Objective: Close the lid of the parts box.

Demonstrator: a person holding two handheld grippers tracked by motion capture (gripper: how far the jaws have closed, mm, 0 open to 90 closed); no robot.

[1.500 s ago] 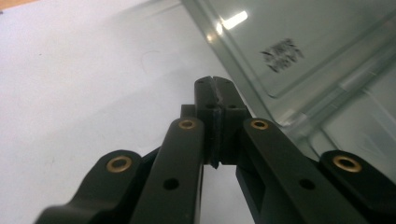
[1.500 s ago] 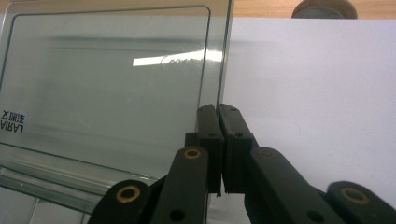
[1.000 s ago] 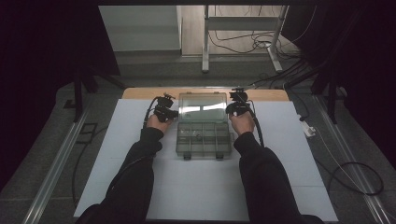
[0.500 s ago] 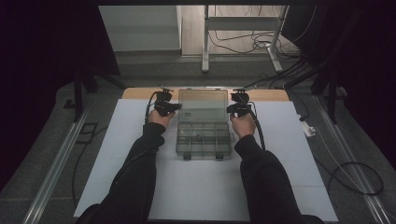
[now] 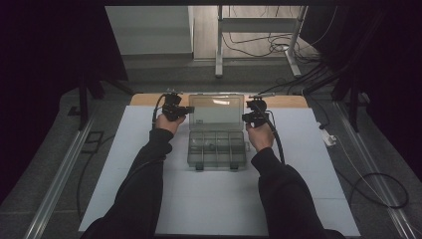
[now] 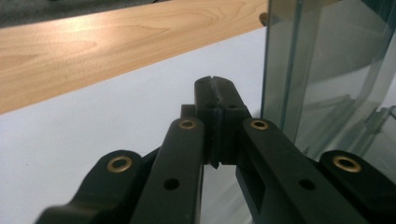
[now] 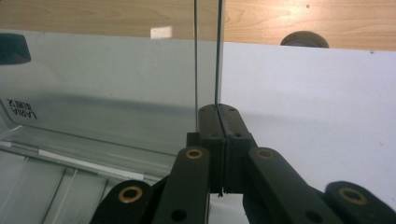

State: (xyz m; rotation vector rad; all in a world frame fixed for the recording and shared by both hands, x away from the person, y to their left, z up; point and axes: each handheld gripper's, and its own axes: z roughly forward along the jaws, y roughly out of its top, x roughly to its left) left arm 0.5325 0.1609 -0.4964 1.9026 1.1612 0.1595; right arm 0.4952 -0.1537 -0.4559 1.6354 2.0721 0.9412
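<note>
A clear plastic organizer box point(image 5: 216, 152) with several compartments lies on the white table top, its transparent lid point(image 5: 216, 113) standing up at the back. My left gripper point(image 5: 190, 109) is at the lid's left edge, and its jaws point(image 6: 215, 82) are shut with nothing between them; the lid point(image 6: 327, 70) stands just to their right. My right gripper point(image 5: 244, 117) is at the lid's right edge, also shut point(image 7: 217, 109), its tip right below the edge of the lid point(image 7: 116, 84). Whether either tip touches the lid I cannot tell.
The white surface point(image 5: 214, 199) runs wide in front of and beside the box. A wooden strip point(image 5: 144, 99) borders it at the back, with a dark round knob point(image 7: 304, 39) on it. A small white object point(image 5: 328, 137) lies off the right edge. Cables lie on the floor beyond.
The right hand has shifted slightly at the lid's right edge. The left hand has kept still, and both grippers have stayed shut.
</note>
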